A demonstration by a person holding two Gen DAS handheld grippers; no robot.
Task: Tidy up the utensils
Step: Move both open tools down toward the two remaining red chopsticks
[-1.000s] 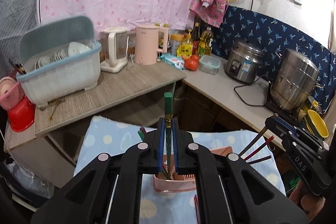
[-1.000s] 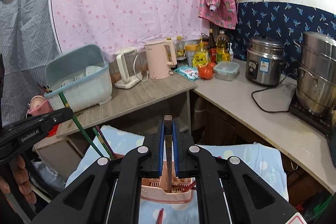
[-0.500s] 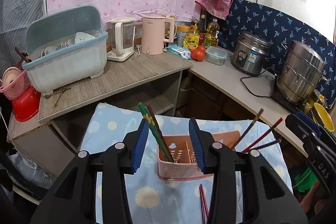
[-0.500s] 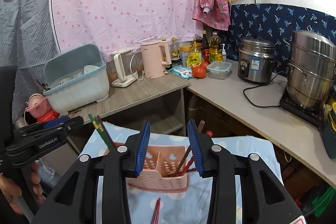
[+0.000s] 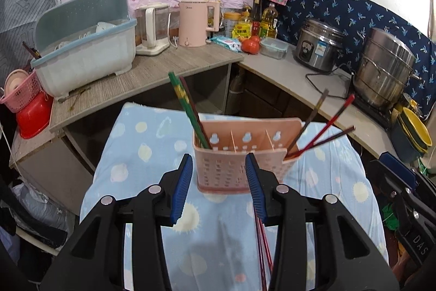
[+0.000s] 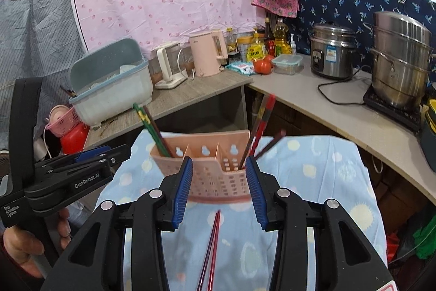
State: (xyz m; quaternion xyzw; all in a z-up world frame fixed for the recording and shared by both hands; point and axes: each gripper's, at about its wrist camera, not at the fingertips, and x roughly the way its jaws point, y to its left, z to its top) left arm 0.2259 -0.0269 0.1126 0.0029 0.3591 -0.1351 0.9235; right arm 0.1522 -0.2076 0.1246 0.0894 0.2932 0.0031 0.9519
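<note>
A pink slotted utensil holder (image 5: 239, 154) stands on a blue patterned cloth (image 5: 152, 143); it also shows in the right wrist view (image 6: 215, 171). A green chopstick and a dark one (image 5: 188, 111) lean in its left compartment. Red and dark chopsticks (image 5: 324, 124) lean in its right compartment. A red pair of chopsticks (image 6: 211, 247) lies on the cloth in front of the holder. My left gripper (image 5: 219, 186) is open and empty just before the holder. My right gripper (image 6: 219, 188) is open and empty, also just before it.
A wooden counter (image 5: 152, 72) behind carries a blue dish rack (image 5: 87, 45), two kettles (image 5: 194, 23) and bottles. A rice cooker (image 5: 317, 48) and a steel steamer pot (image 5: 381, 67) stand on the right counter. A pink basket and red bowl (image 5: 27, 102) sit at left.
Both grippers opened and let go of the chopsticks they held, which now stand in the holder. Both grippers have drawn back and lowered toward the cloth.
</note>
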